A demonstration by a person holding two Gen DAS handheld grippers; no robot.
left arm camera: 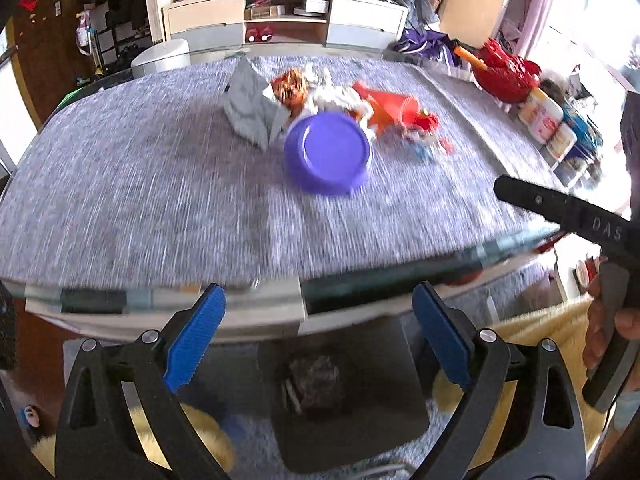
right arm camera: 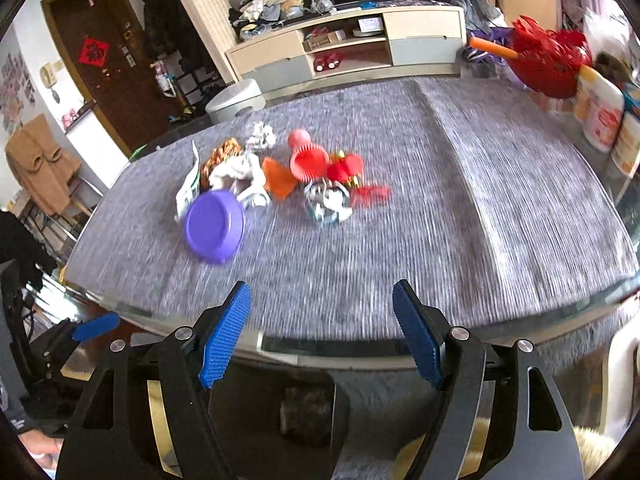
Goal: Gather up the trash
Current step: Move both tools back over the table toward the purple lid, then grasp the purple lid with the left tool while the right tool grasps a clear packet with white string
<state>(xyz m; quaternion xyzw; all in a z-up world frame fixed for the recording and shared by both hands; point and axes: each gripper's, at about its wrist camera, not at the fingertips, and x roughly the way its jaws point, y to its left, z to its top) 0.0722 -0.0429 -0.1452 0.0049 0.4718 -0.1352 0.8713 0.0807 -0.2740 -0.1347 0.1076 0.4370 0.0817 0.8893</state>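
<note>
A pile of trash lies mid-table on a grey cloth (left arm camera: 120,168) (right arm camera: 440,220). In it are a purple bowl (left arm camera: 328,152) (right arm camera: 214,226), a grey-white bag (left arm camera: 252,108), crumpled white paper (right arm camera: 240,172), a red ribbed paper cup (right arm camera: 308,158), an orange wrapper (right arm camera: 278,178) and a silvery crumpled wrapper (right arm camera: 326,204). My left gripper (left arm camera: 320,336) hangs open above the table's near edge, nothing between its blue pads. My right gripper (right arm camera: 322,328) is likewise open and empty, well short of the pile. Both views are motion-blurred.
A red basket (right arm camera: 548,60) and white canisters (right arm camera: 600,116) stand at the table's right side. Below the glass edge a dark square stool (left arm camera: 344,384) sits on the floor. A TV cabinet (right arm camera: 344,48) and a grey bin (right arm camera: 236,100) lie beyond the table.
</note>
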